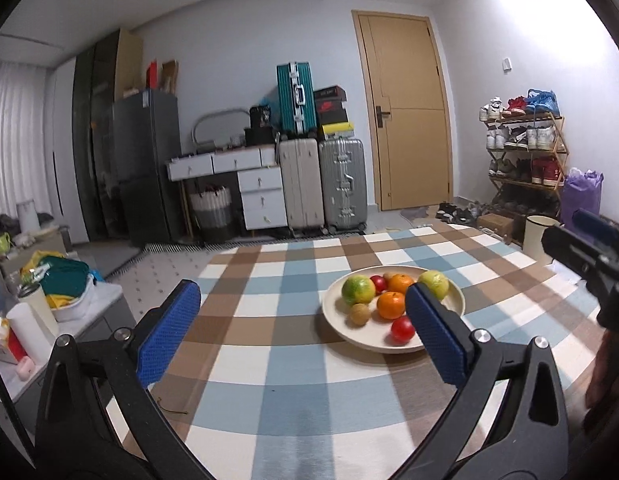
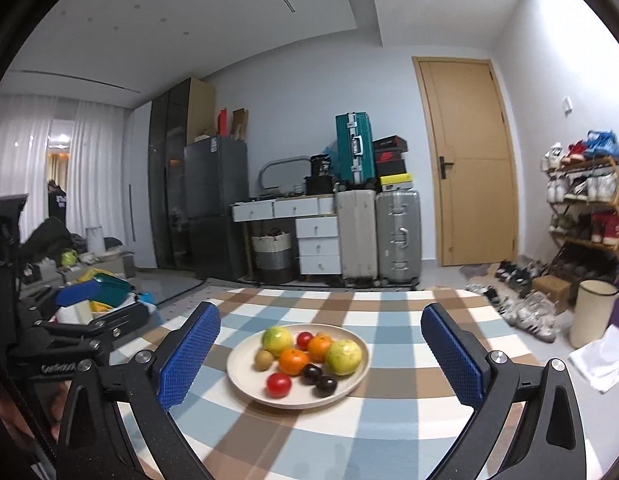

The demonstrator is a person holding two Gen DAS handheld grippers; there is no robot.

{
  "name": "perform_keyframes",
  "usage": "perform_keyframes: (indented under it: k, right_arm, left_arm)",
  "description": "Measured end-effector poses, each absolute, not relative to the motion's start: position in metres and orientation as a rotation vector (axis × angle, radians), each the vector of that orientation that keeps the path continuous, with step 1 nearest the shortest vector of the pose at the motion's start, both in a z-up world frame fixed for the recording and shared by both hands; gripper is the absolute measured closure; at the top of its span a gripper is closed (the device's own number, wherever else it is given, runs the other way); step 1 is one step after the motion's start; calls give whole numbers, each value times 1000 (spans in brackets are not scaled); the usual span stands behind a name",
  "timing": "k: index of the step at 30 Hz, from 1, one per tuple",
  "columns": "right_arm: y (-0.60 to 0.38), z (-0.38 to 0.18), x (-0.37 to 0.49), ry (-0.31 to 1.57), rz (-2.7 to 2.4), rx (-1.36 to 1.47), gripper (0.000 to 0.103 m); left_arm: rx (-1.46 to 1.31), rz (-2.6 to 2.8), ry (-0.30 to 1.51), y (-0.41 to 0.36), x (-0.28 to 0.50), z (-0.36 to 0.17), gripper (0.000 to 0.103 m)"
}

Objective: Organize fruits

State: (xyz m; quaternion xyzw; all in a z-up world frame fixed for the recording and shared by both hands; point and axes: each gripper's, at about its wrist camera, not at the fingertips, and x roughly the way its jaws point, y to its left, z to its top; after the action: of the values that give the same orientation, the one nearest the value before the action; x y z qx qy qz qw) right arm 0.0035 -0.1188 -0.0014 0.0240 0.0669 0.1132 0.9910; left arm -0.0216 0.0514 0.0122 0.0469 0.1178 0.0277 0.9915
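Fruit: we are seeing it all lying together in the plate, on the checked surface.
Green-yellow pair: one is sitting at the far left of the pile, the other at the right, touching an orange.
Oranges: two, one lying mid-plate, the other just behind it.
Red fruit: one is resting at the near edge, a smaller one at the back between the green fruit and the far orange.
Dark plums: two are sitting side by side at the near right, touching.
Kiwi: it is lying at the left, just beside the near orange.
Plate in the left view: we are seeing it right of centre, its near right rim hidden behind a blue pad; the plums are not showing there.
Right gripper: it is hanging spread wide and holding nothing, the plate showing between its fingers.
Left gripper: it is likewise released and holding nothing, with bare cloth between its pads and the plate lying toward its right pad.
Room: suitcases, white drawers, a fridge, a door and a shoe rack are standing beyond the surface.
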Motion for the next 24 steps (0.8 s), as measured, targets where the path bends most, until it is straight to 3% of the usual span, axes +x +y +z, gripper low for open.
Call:
perform_keyframes:
  k: [6,18,24]
  right_arm:
    - [-118,-17,2,133,189,4,1]
    - [-122,-34,41,336,147,19,1]
    - [-117,-36,39,325,169,-12,1]
  left_arm:
    - [80,53,177,56,-21,-1,1]
    - [-41,81,322,78,25,-25,1]
    - [-8,65,324,70,31,-28,1]
